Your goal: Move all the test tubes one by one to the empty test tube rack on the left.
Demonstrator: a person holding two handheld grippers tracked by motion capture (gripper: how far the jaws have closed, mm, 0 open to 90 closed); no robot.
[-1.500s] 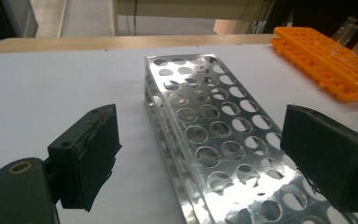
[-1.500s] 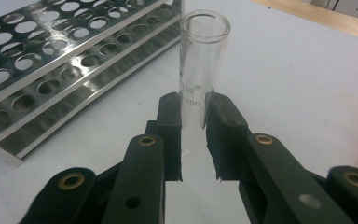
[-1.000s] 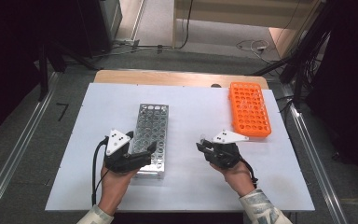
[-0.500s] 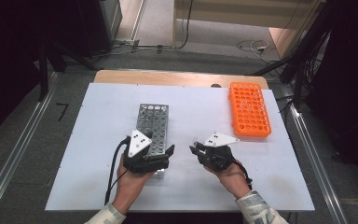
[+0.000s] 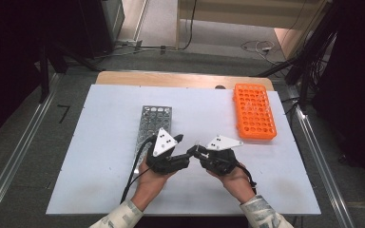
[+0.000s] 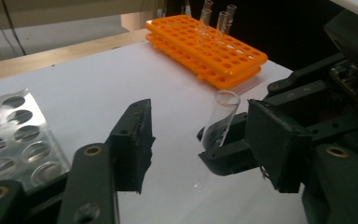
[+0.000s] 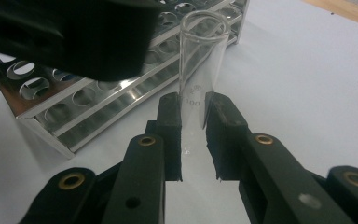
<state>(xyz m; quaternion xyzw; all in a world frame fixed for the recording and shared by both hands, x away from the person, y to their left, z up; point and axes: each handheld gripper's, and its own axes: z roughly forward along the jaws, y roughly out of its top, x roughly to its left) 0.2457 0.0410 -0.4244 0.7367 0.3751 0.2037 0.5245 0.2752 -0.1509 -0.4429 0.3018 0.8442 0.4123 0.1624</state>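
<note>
My right gripper (image 5: pixel 198 151) sits at lower centre of the high view, jaws clamped on a clear glass tube (image 7: pixel 199 74). In the right gripper view the two pads pinch the tube low on its body, open mouth up at top centre, tube roughly upright with a slight lean. In the left gripper view the same tube (image 6: pixel 220 119) shows right of centre, held in the other gripper's jaws.

Change since a second ago: my left gripper (image 5: pixel 182 148) has slid off the near end of the metal rack (image 5: pixel 153 121) and across to the right, and now sits just beside the right gripper, tips almost meeting. Its jaws have just been closing, from wide to about half. They stand on either side of the tube, but the left pad (image 6: pixel 137 140) is clearly apart from the glass and I can't tell if the right-hand one touches, so no grip from that side yet. Right hand hasn't moved.

My read: this is a hand-over, right to left. Left needs to finish closing on the tube before right lets go. Risk is glass slipping if the release comes early.

Orange rack (image 5: pixel 254 110) at upper right of the high view, a few tubes standing in it. Metal rack left of centre on the white table (image 5: pixel 100 142).
</note>
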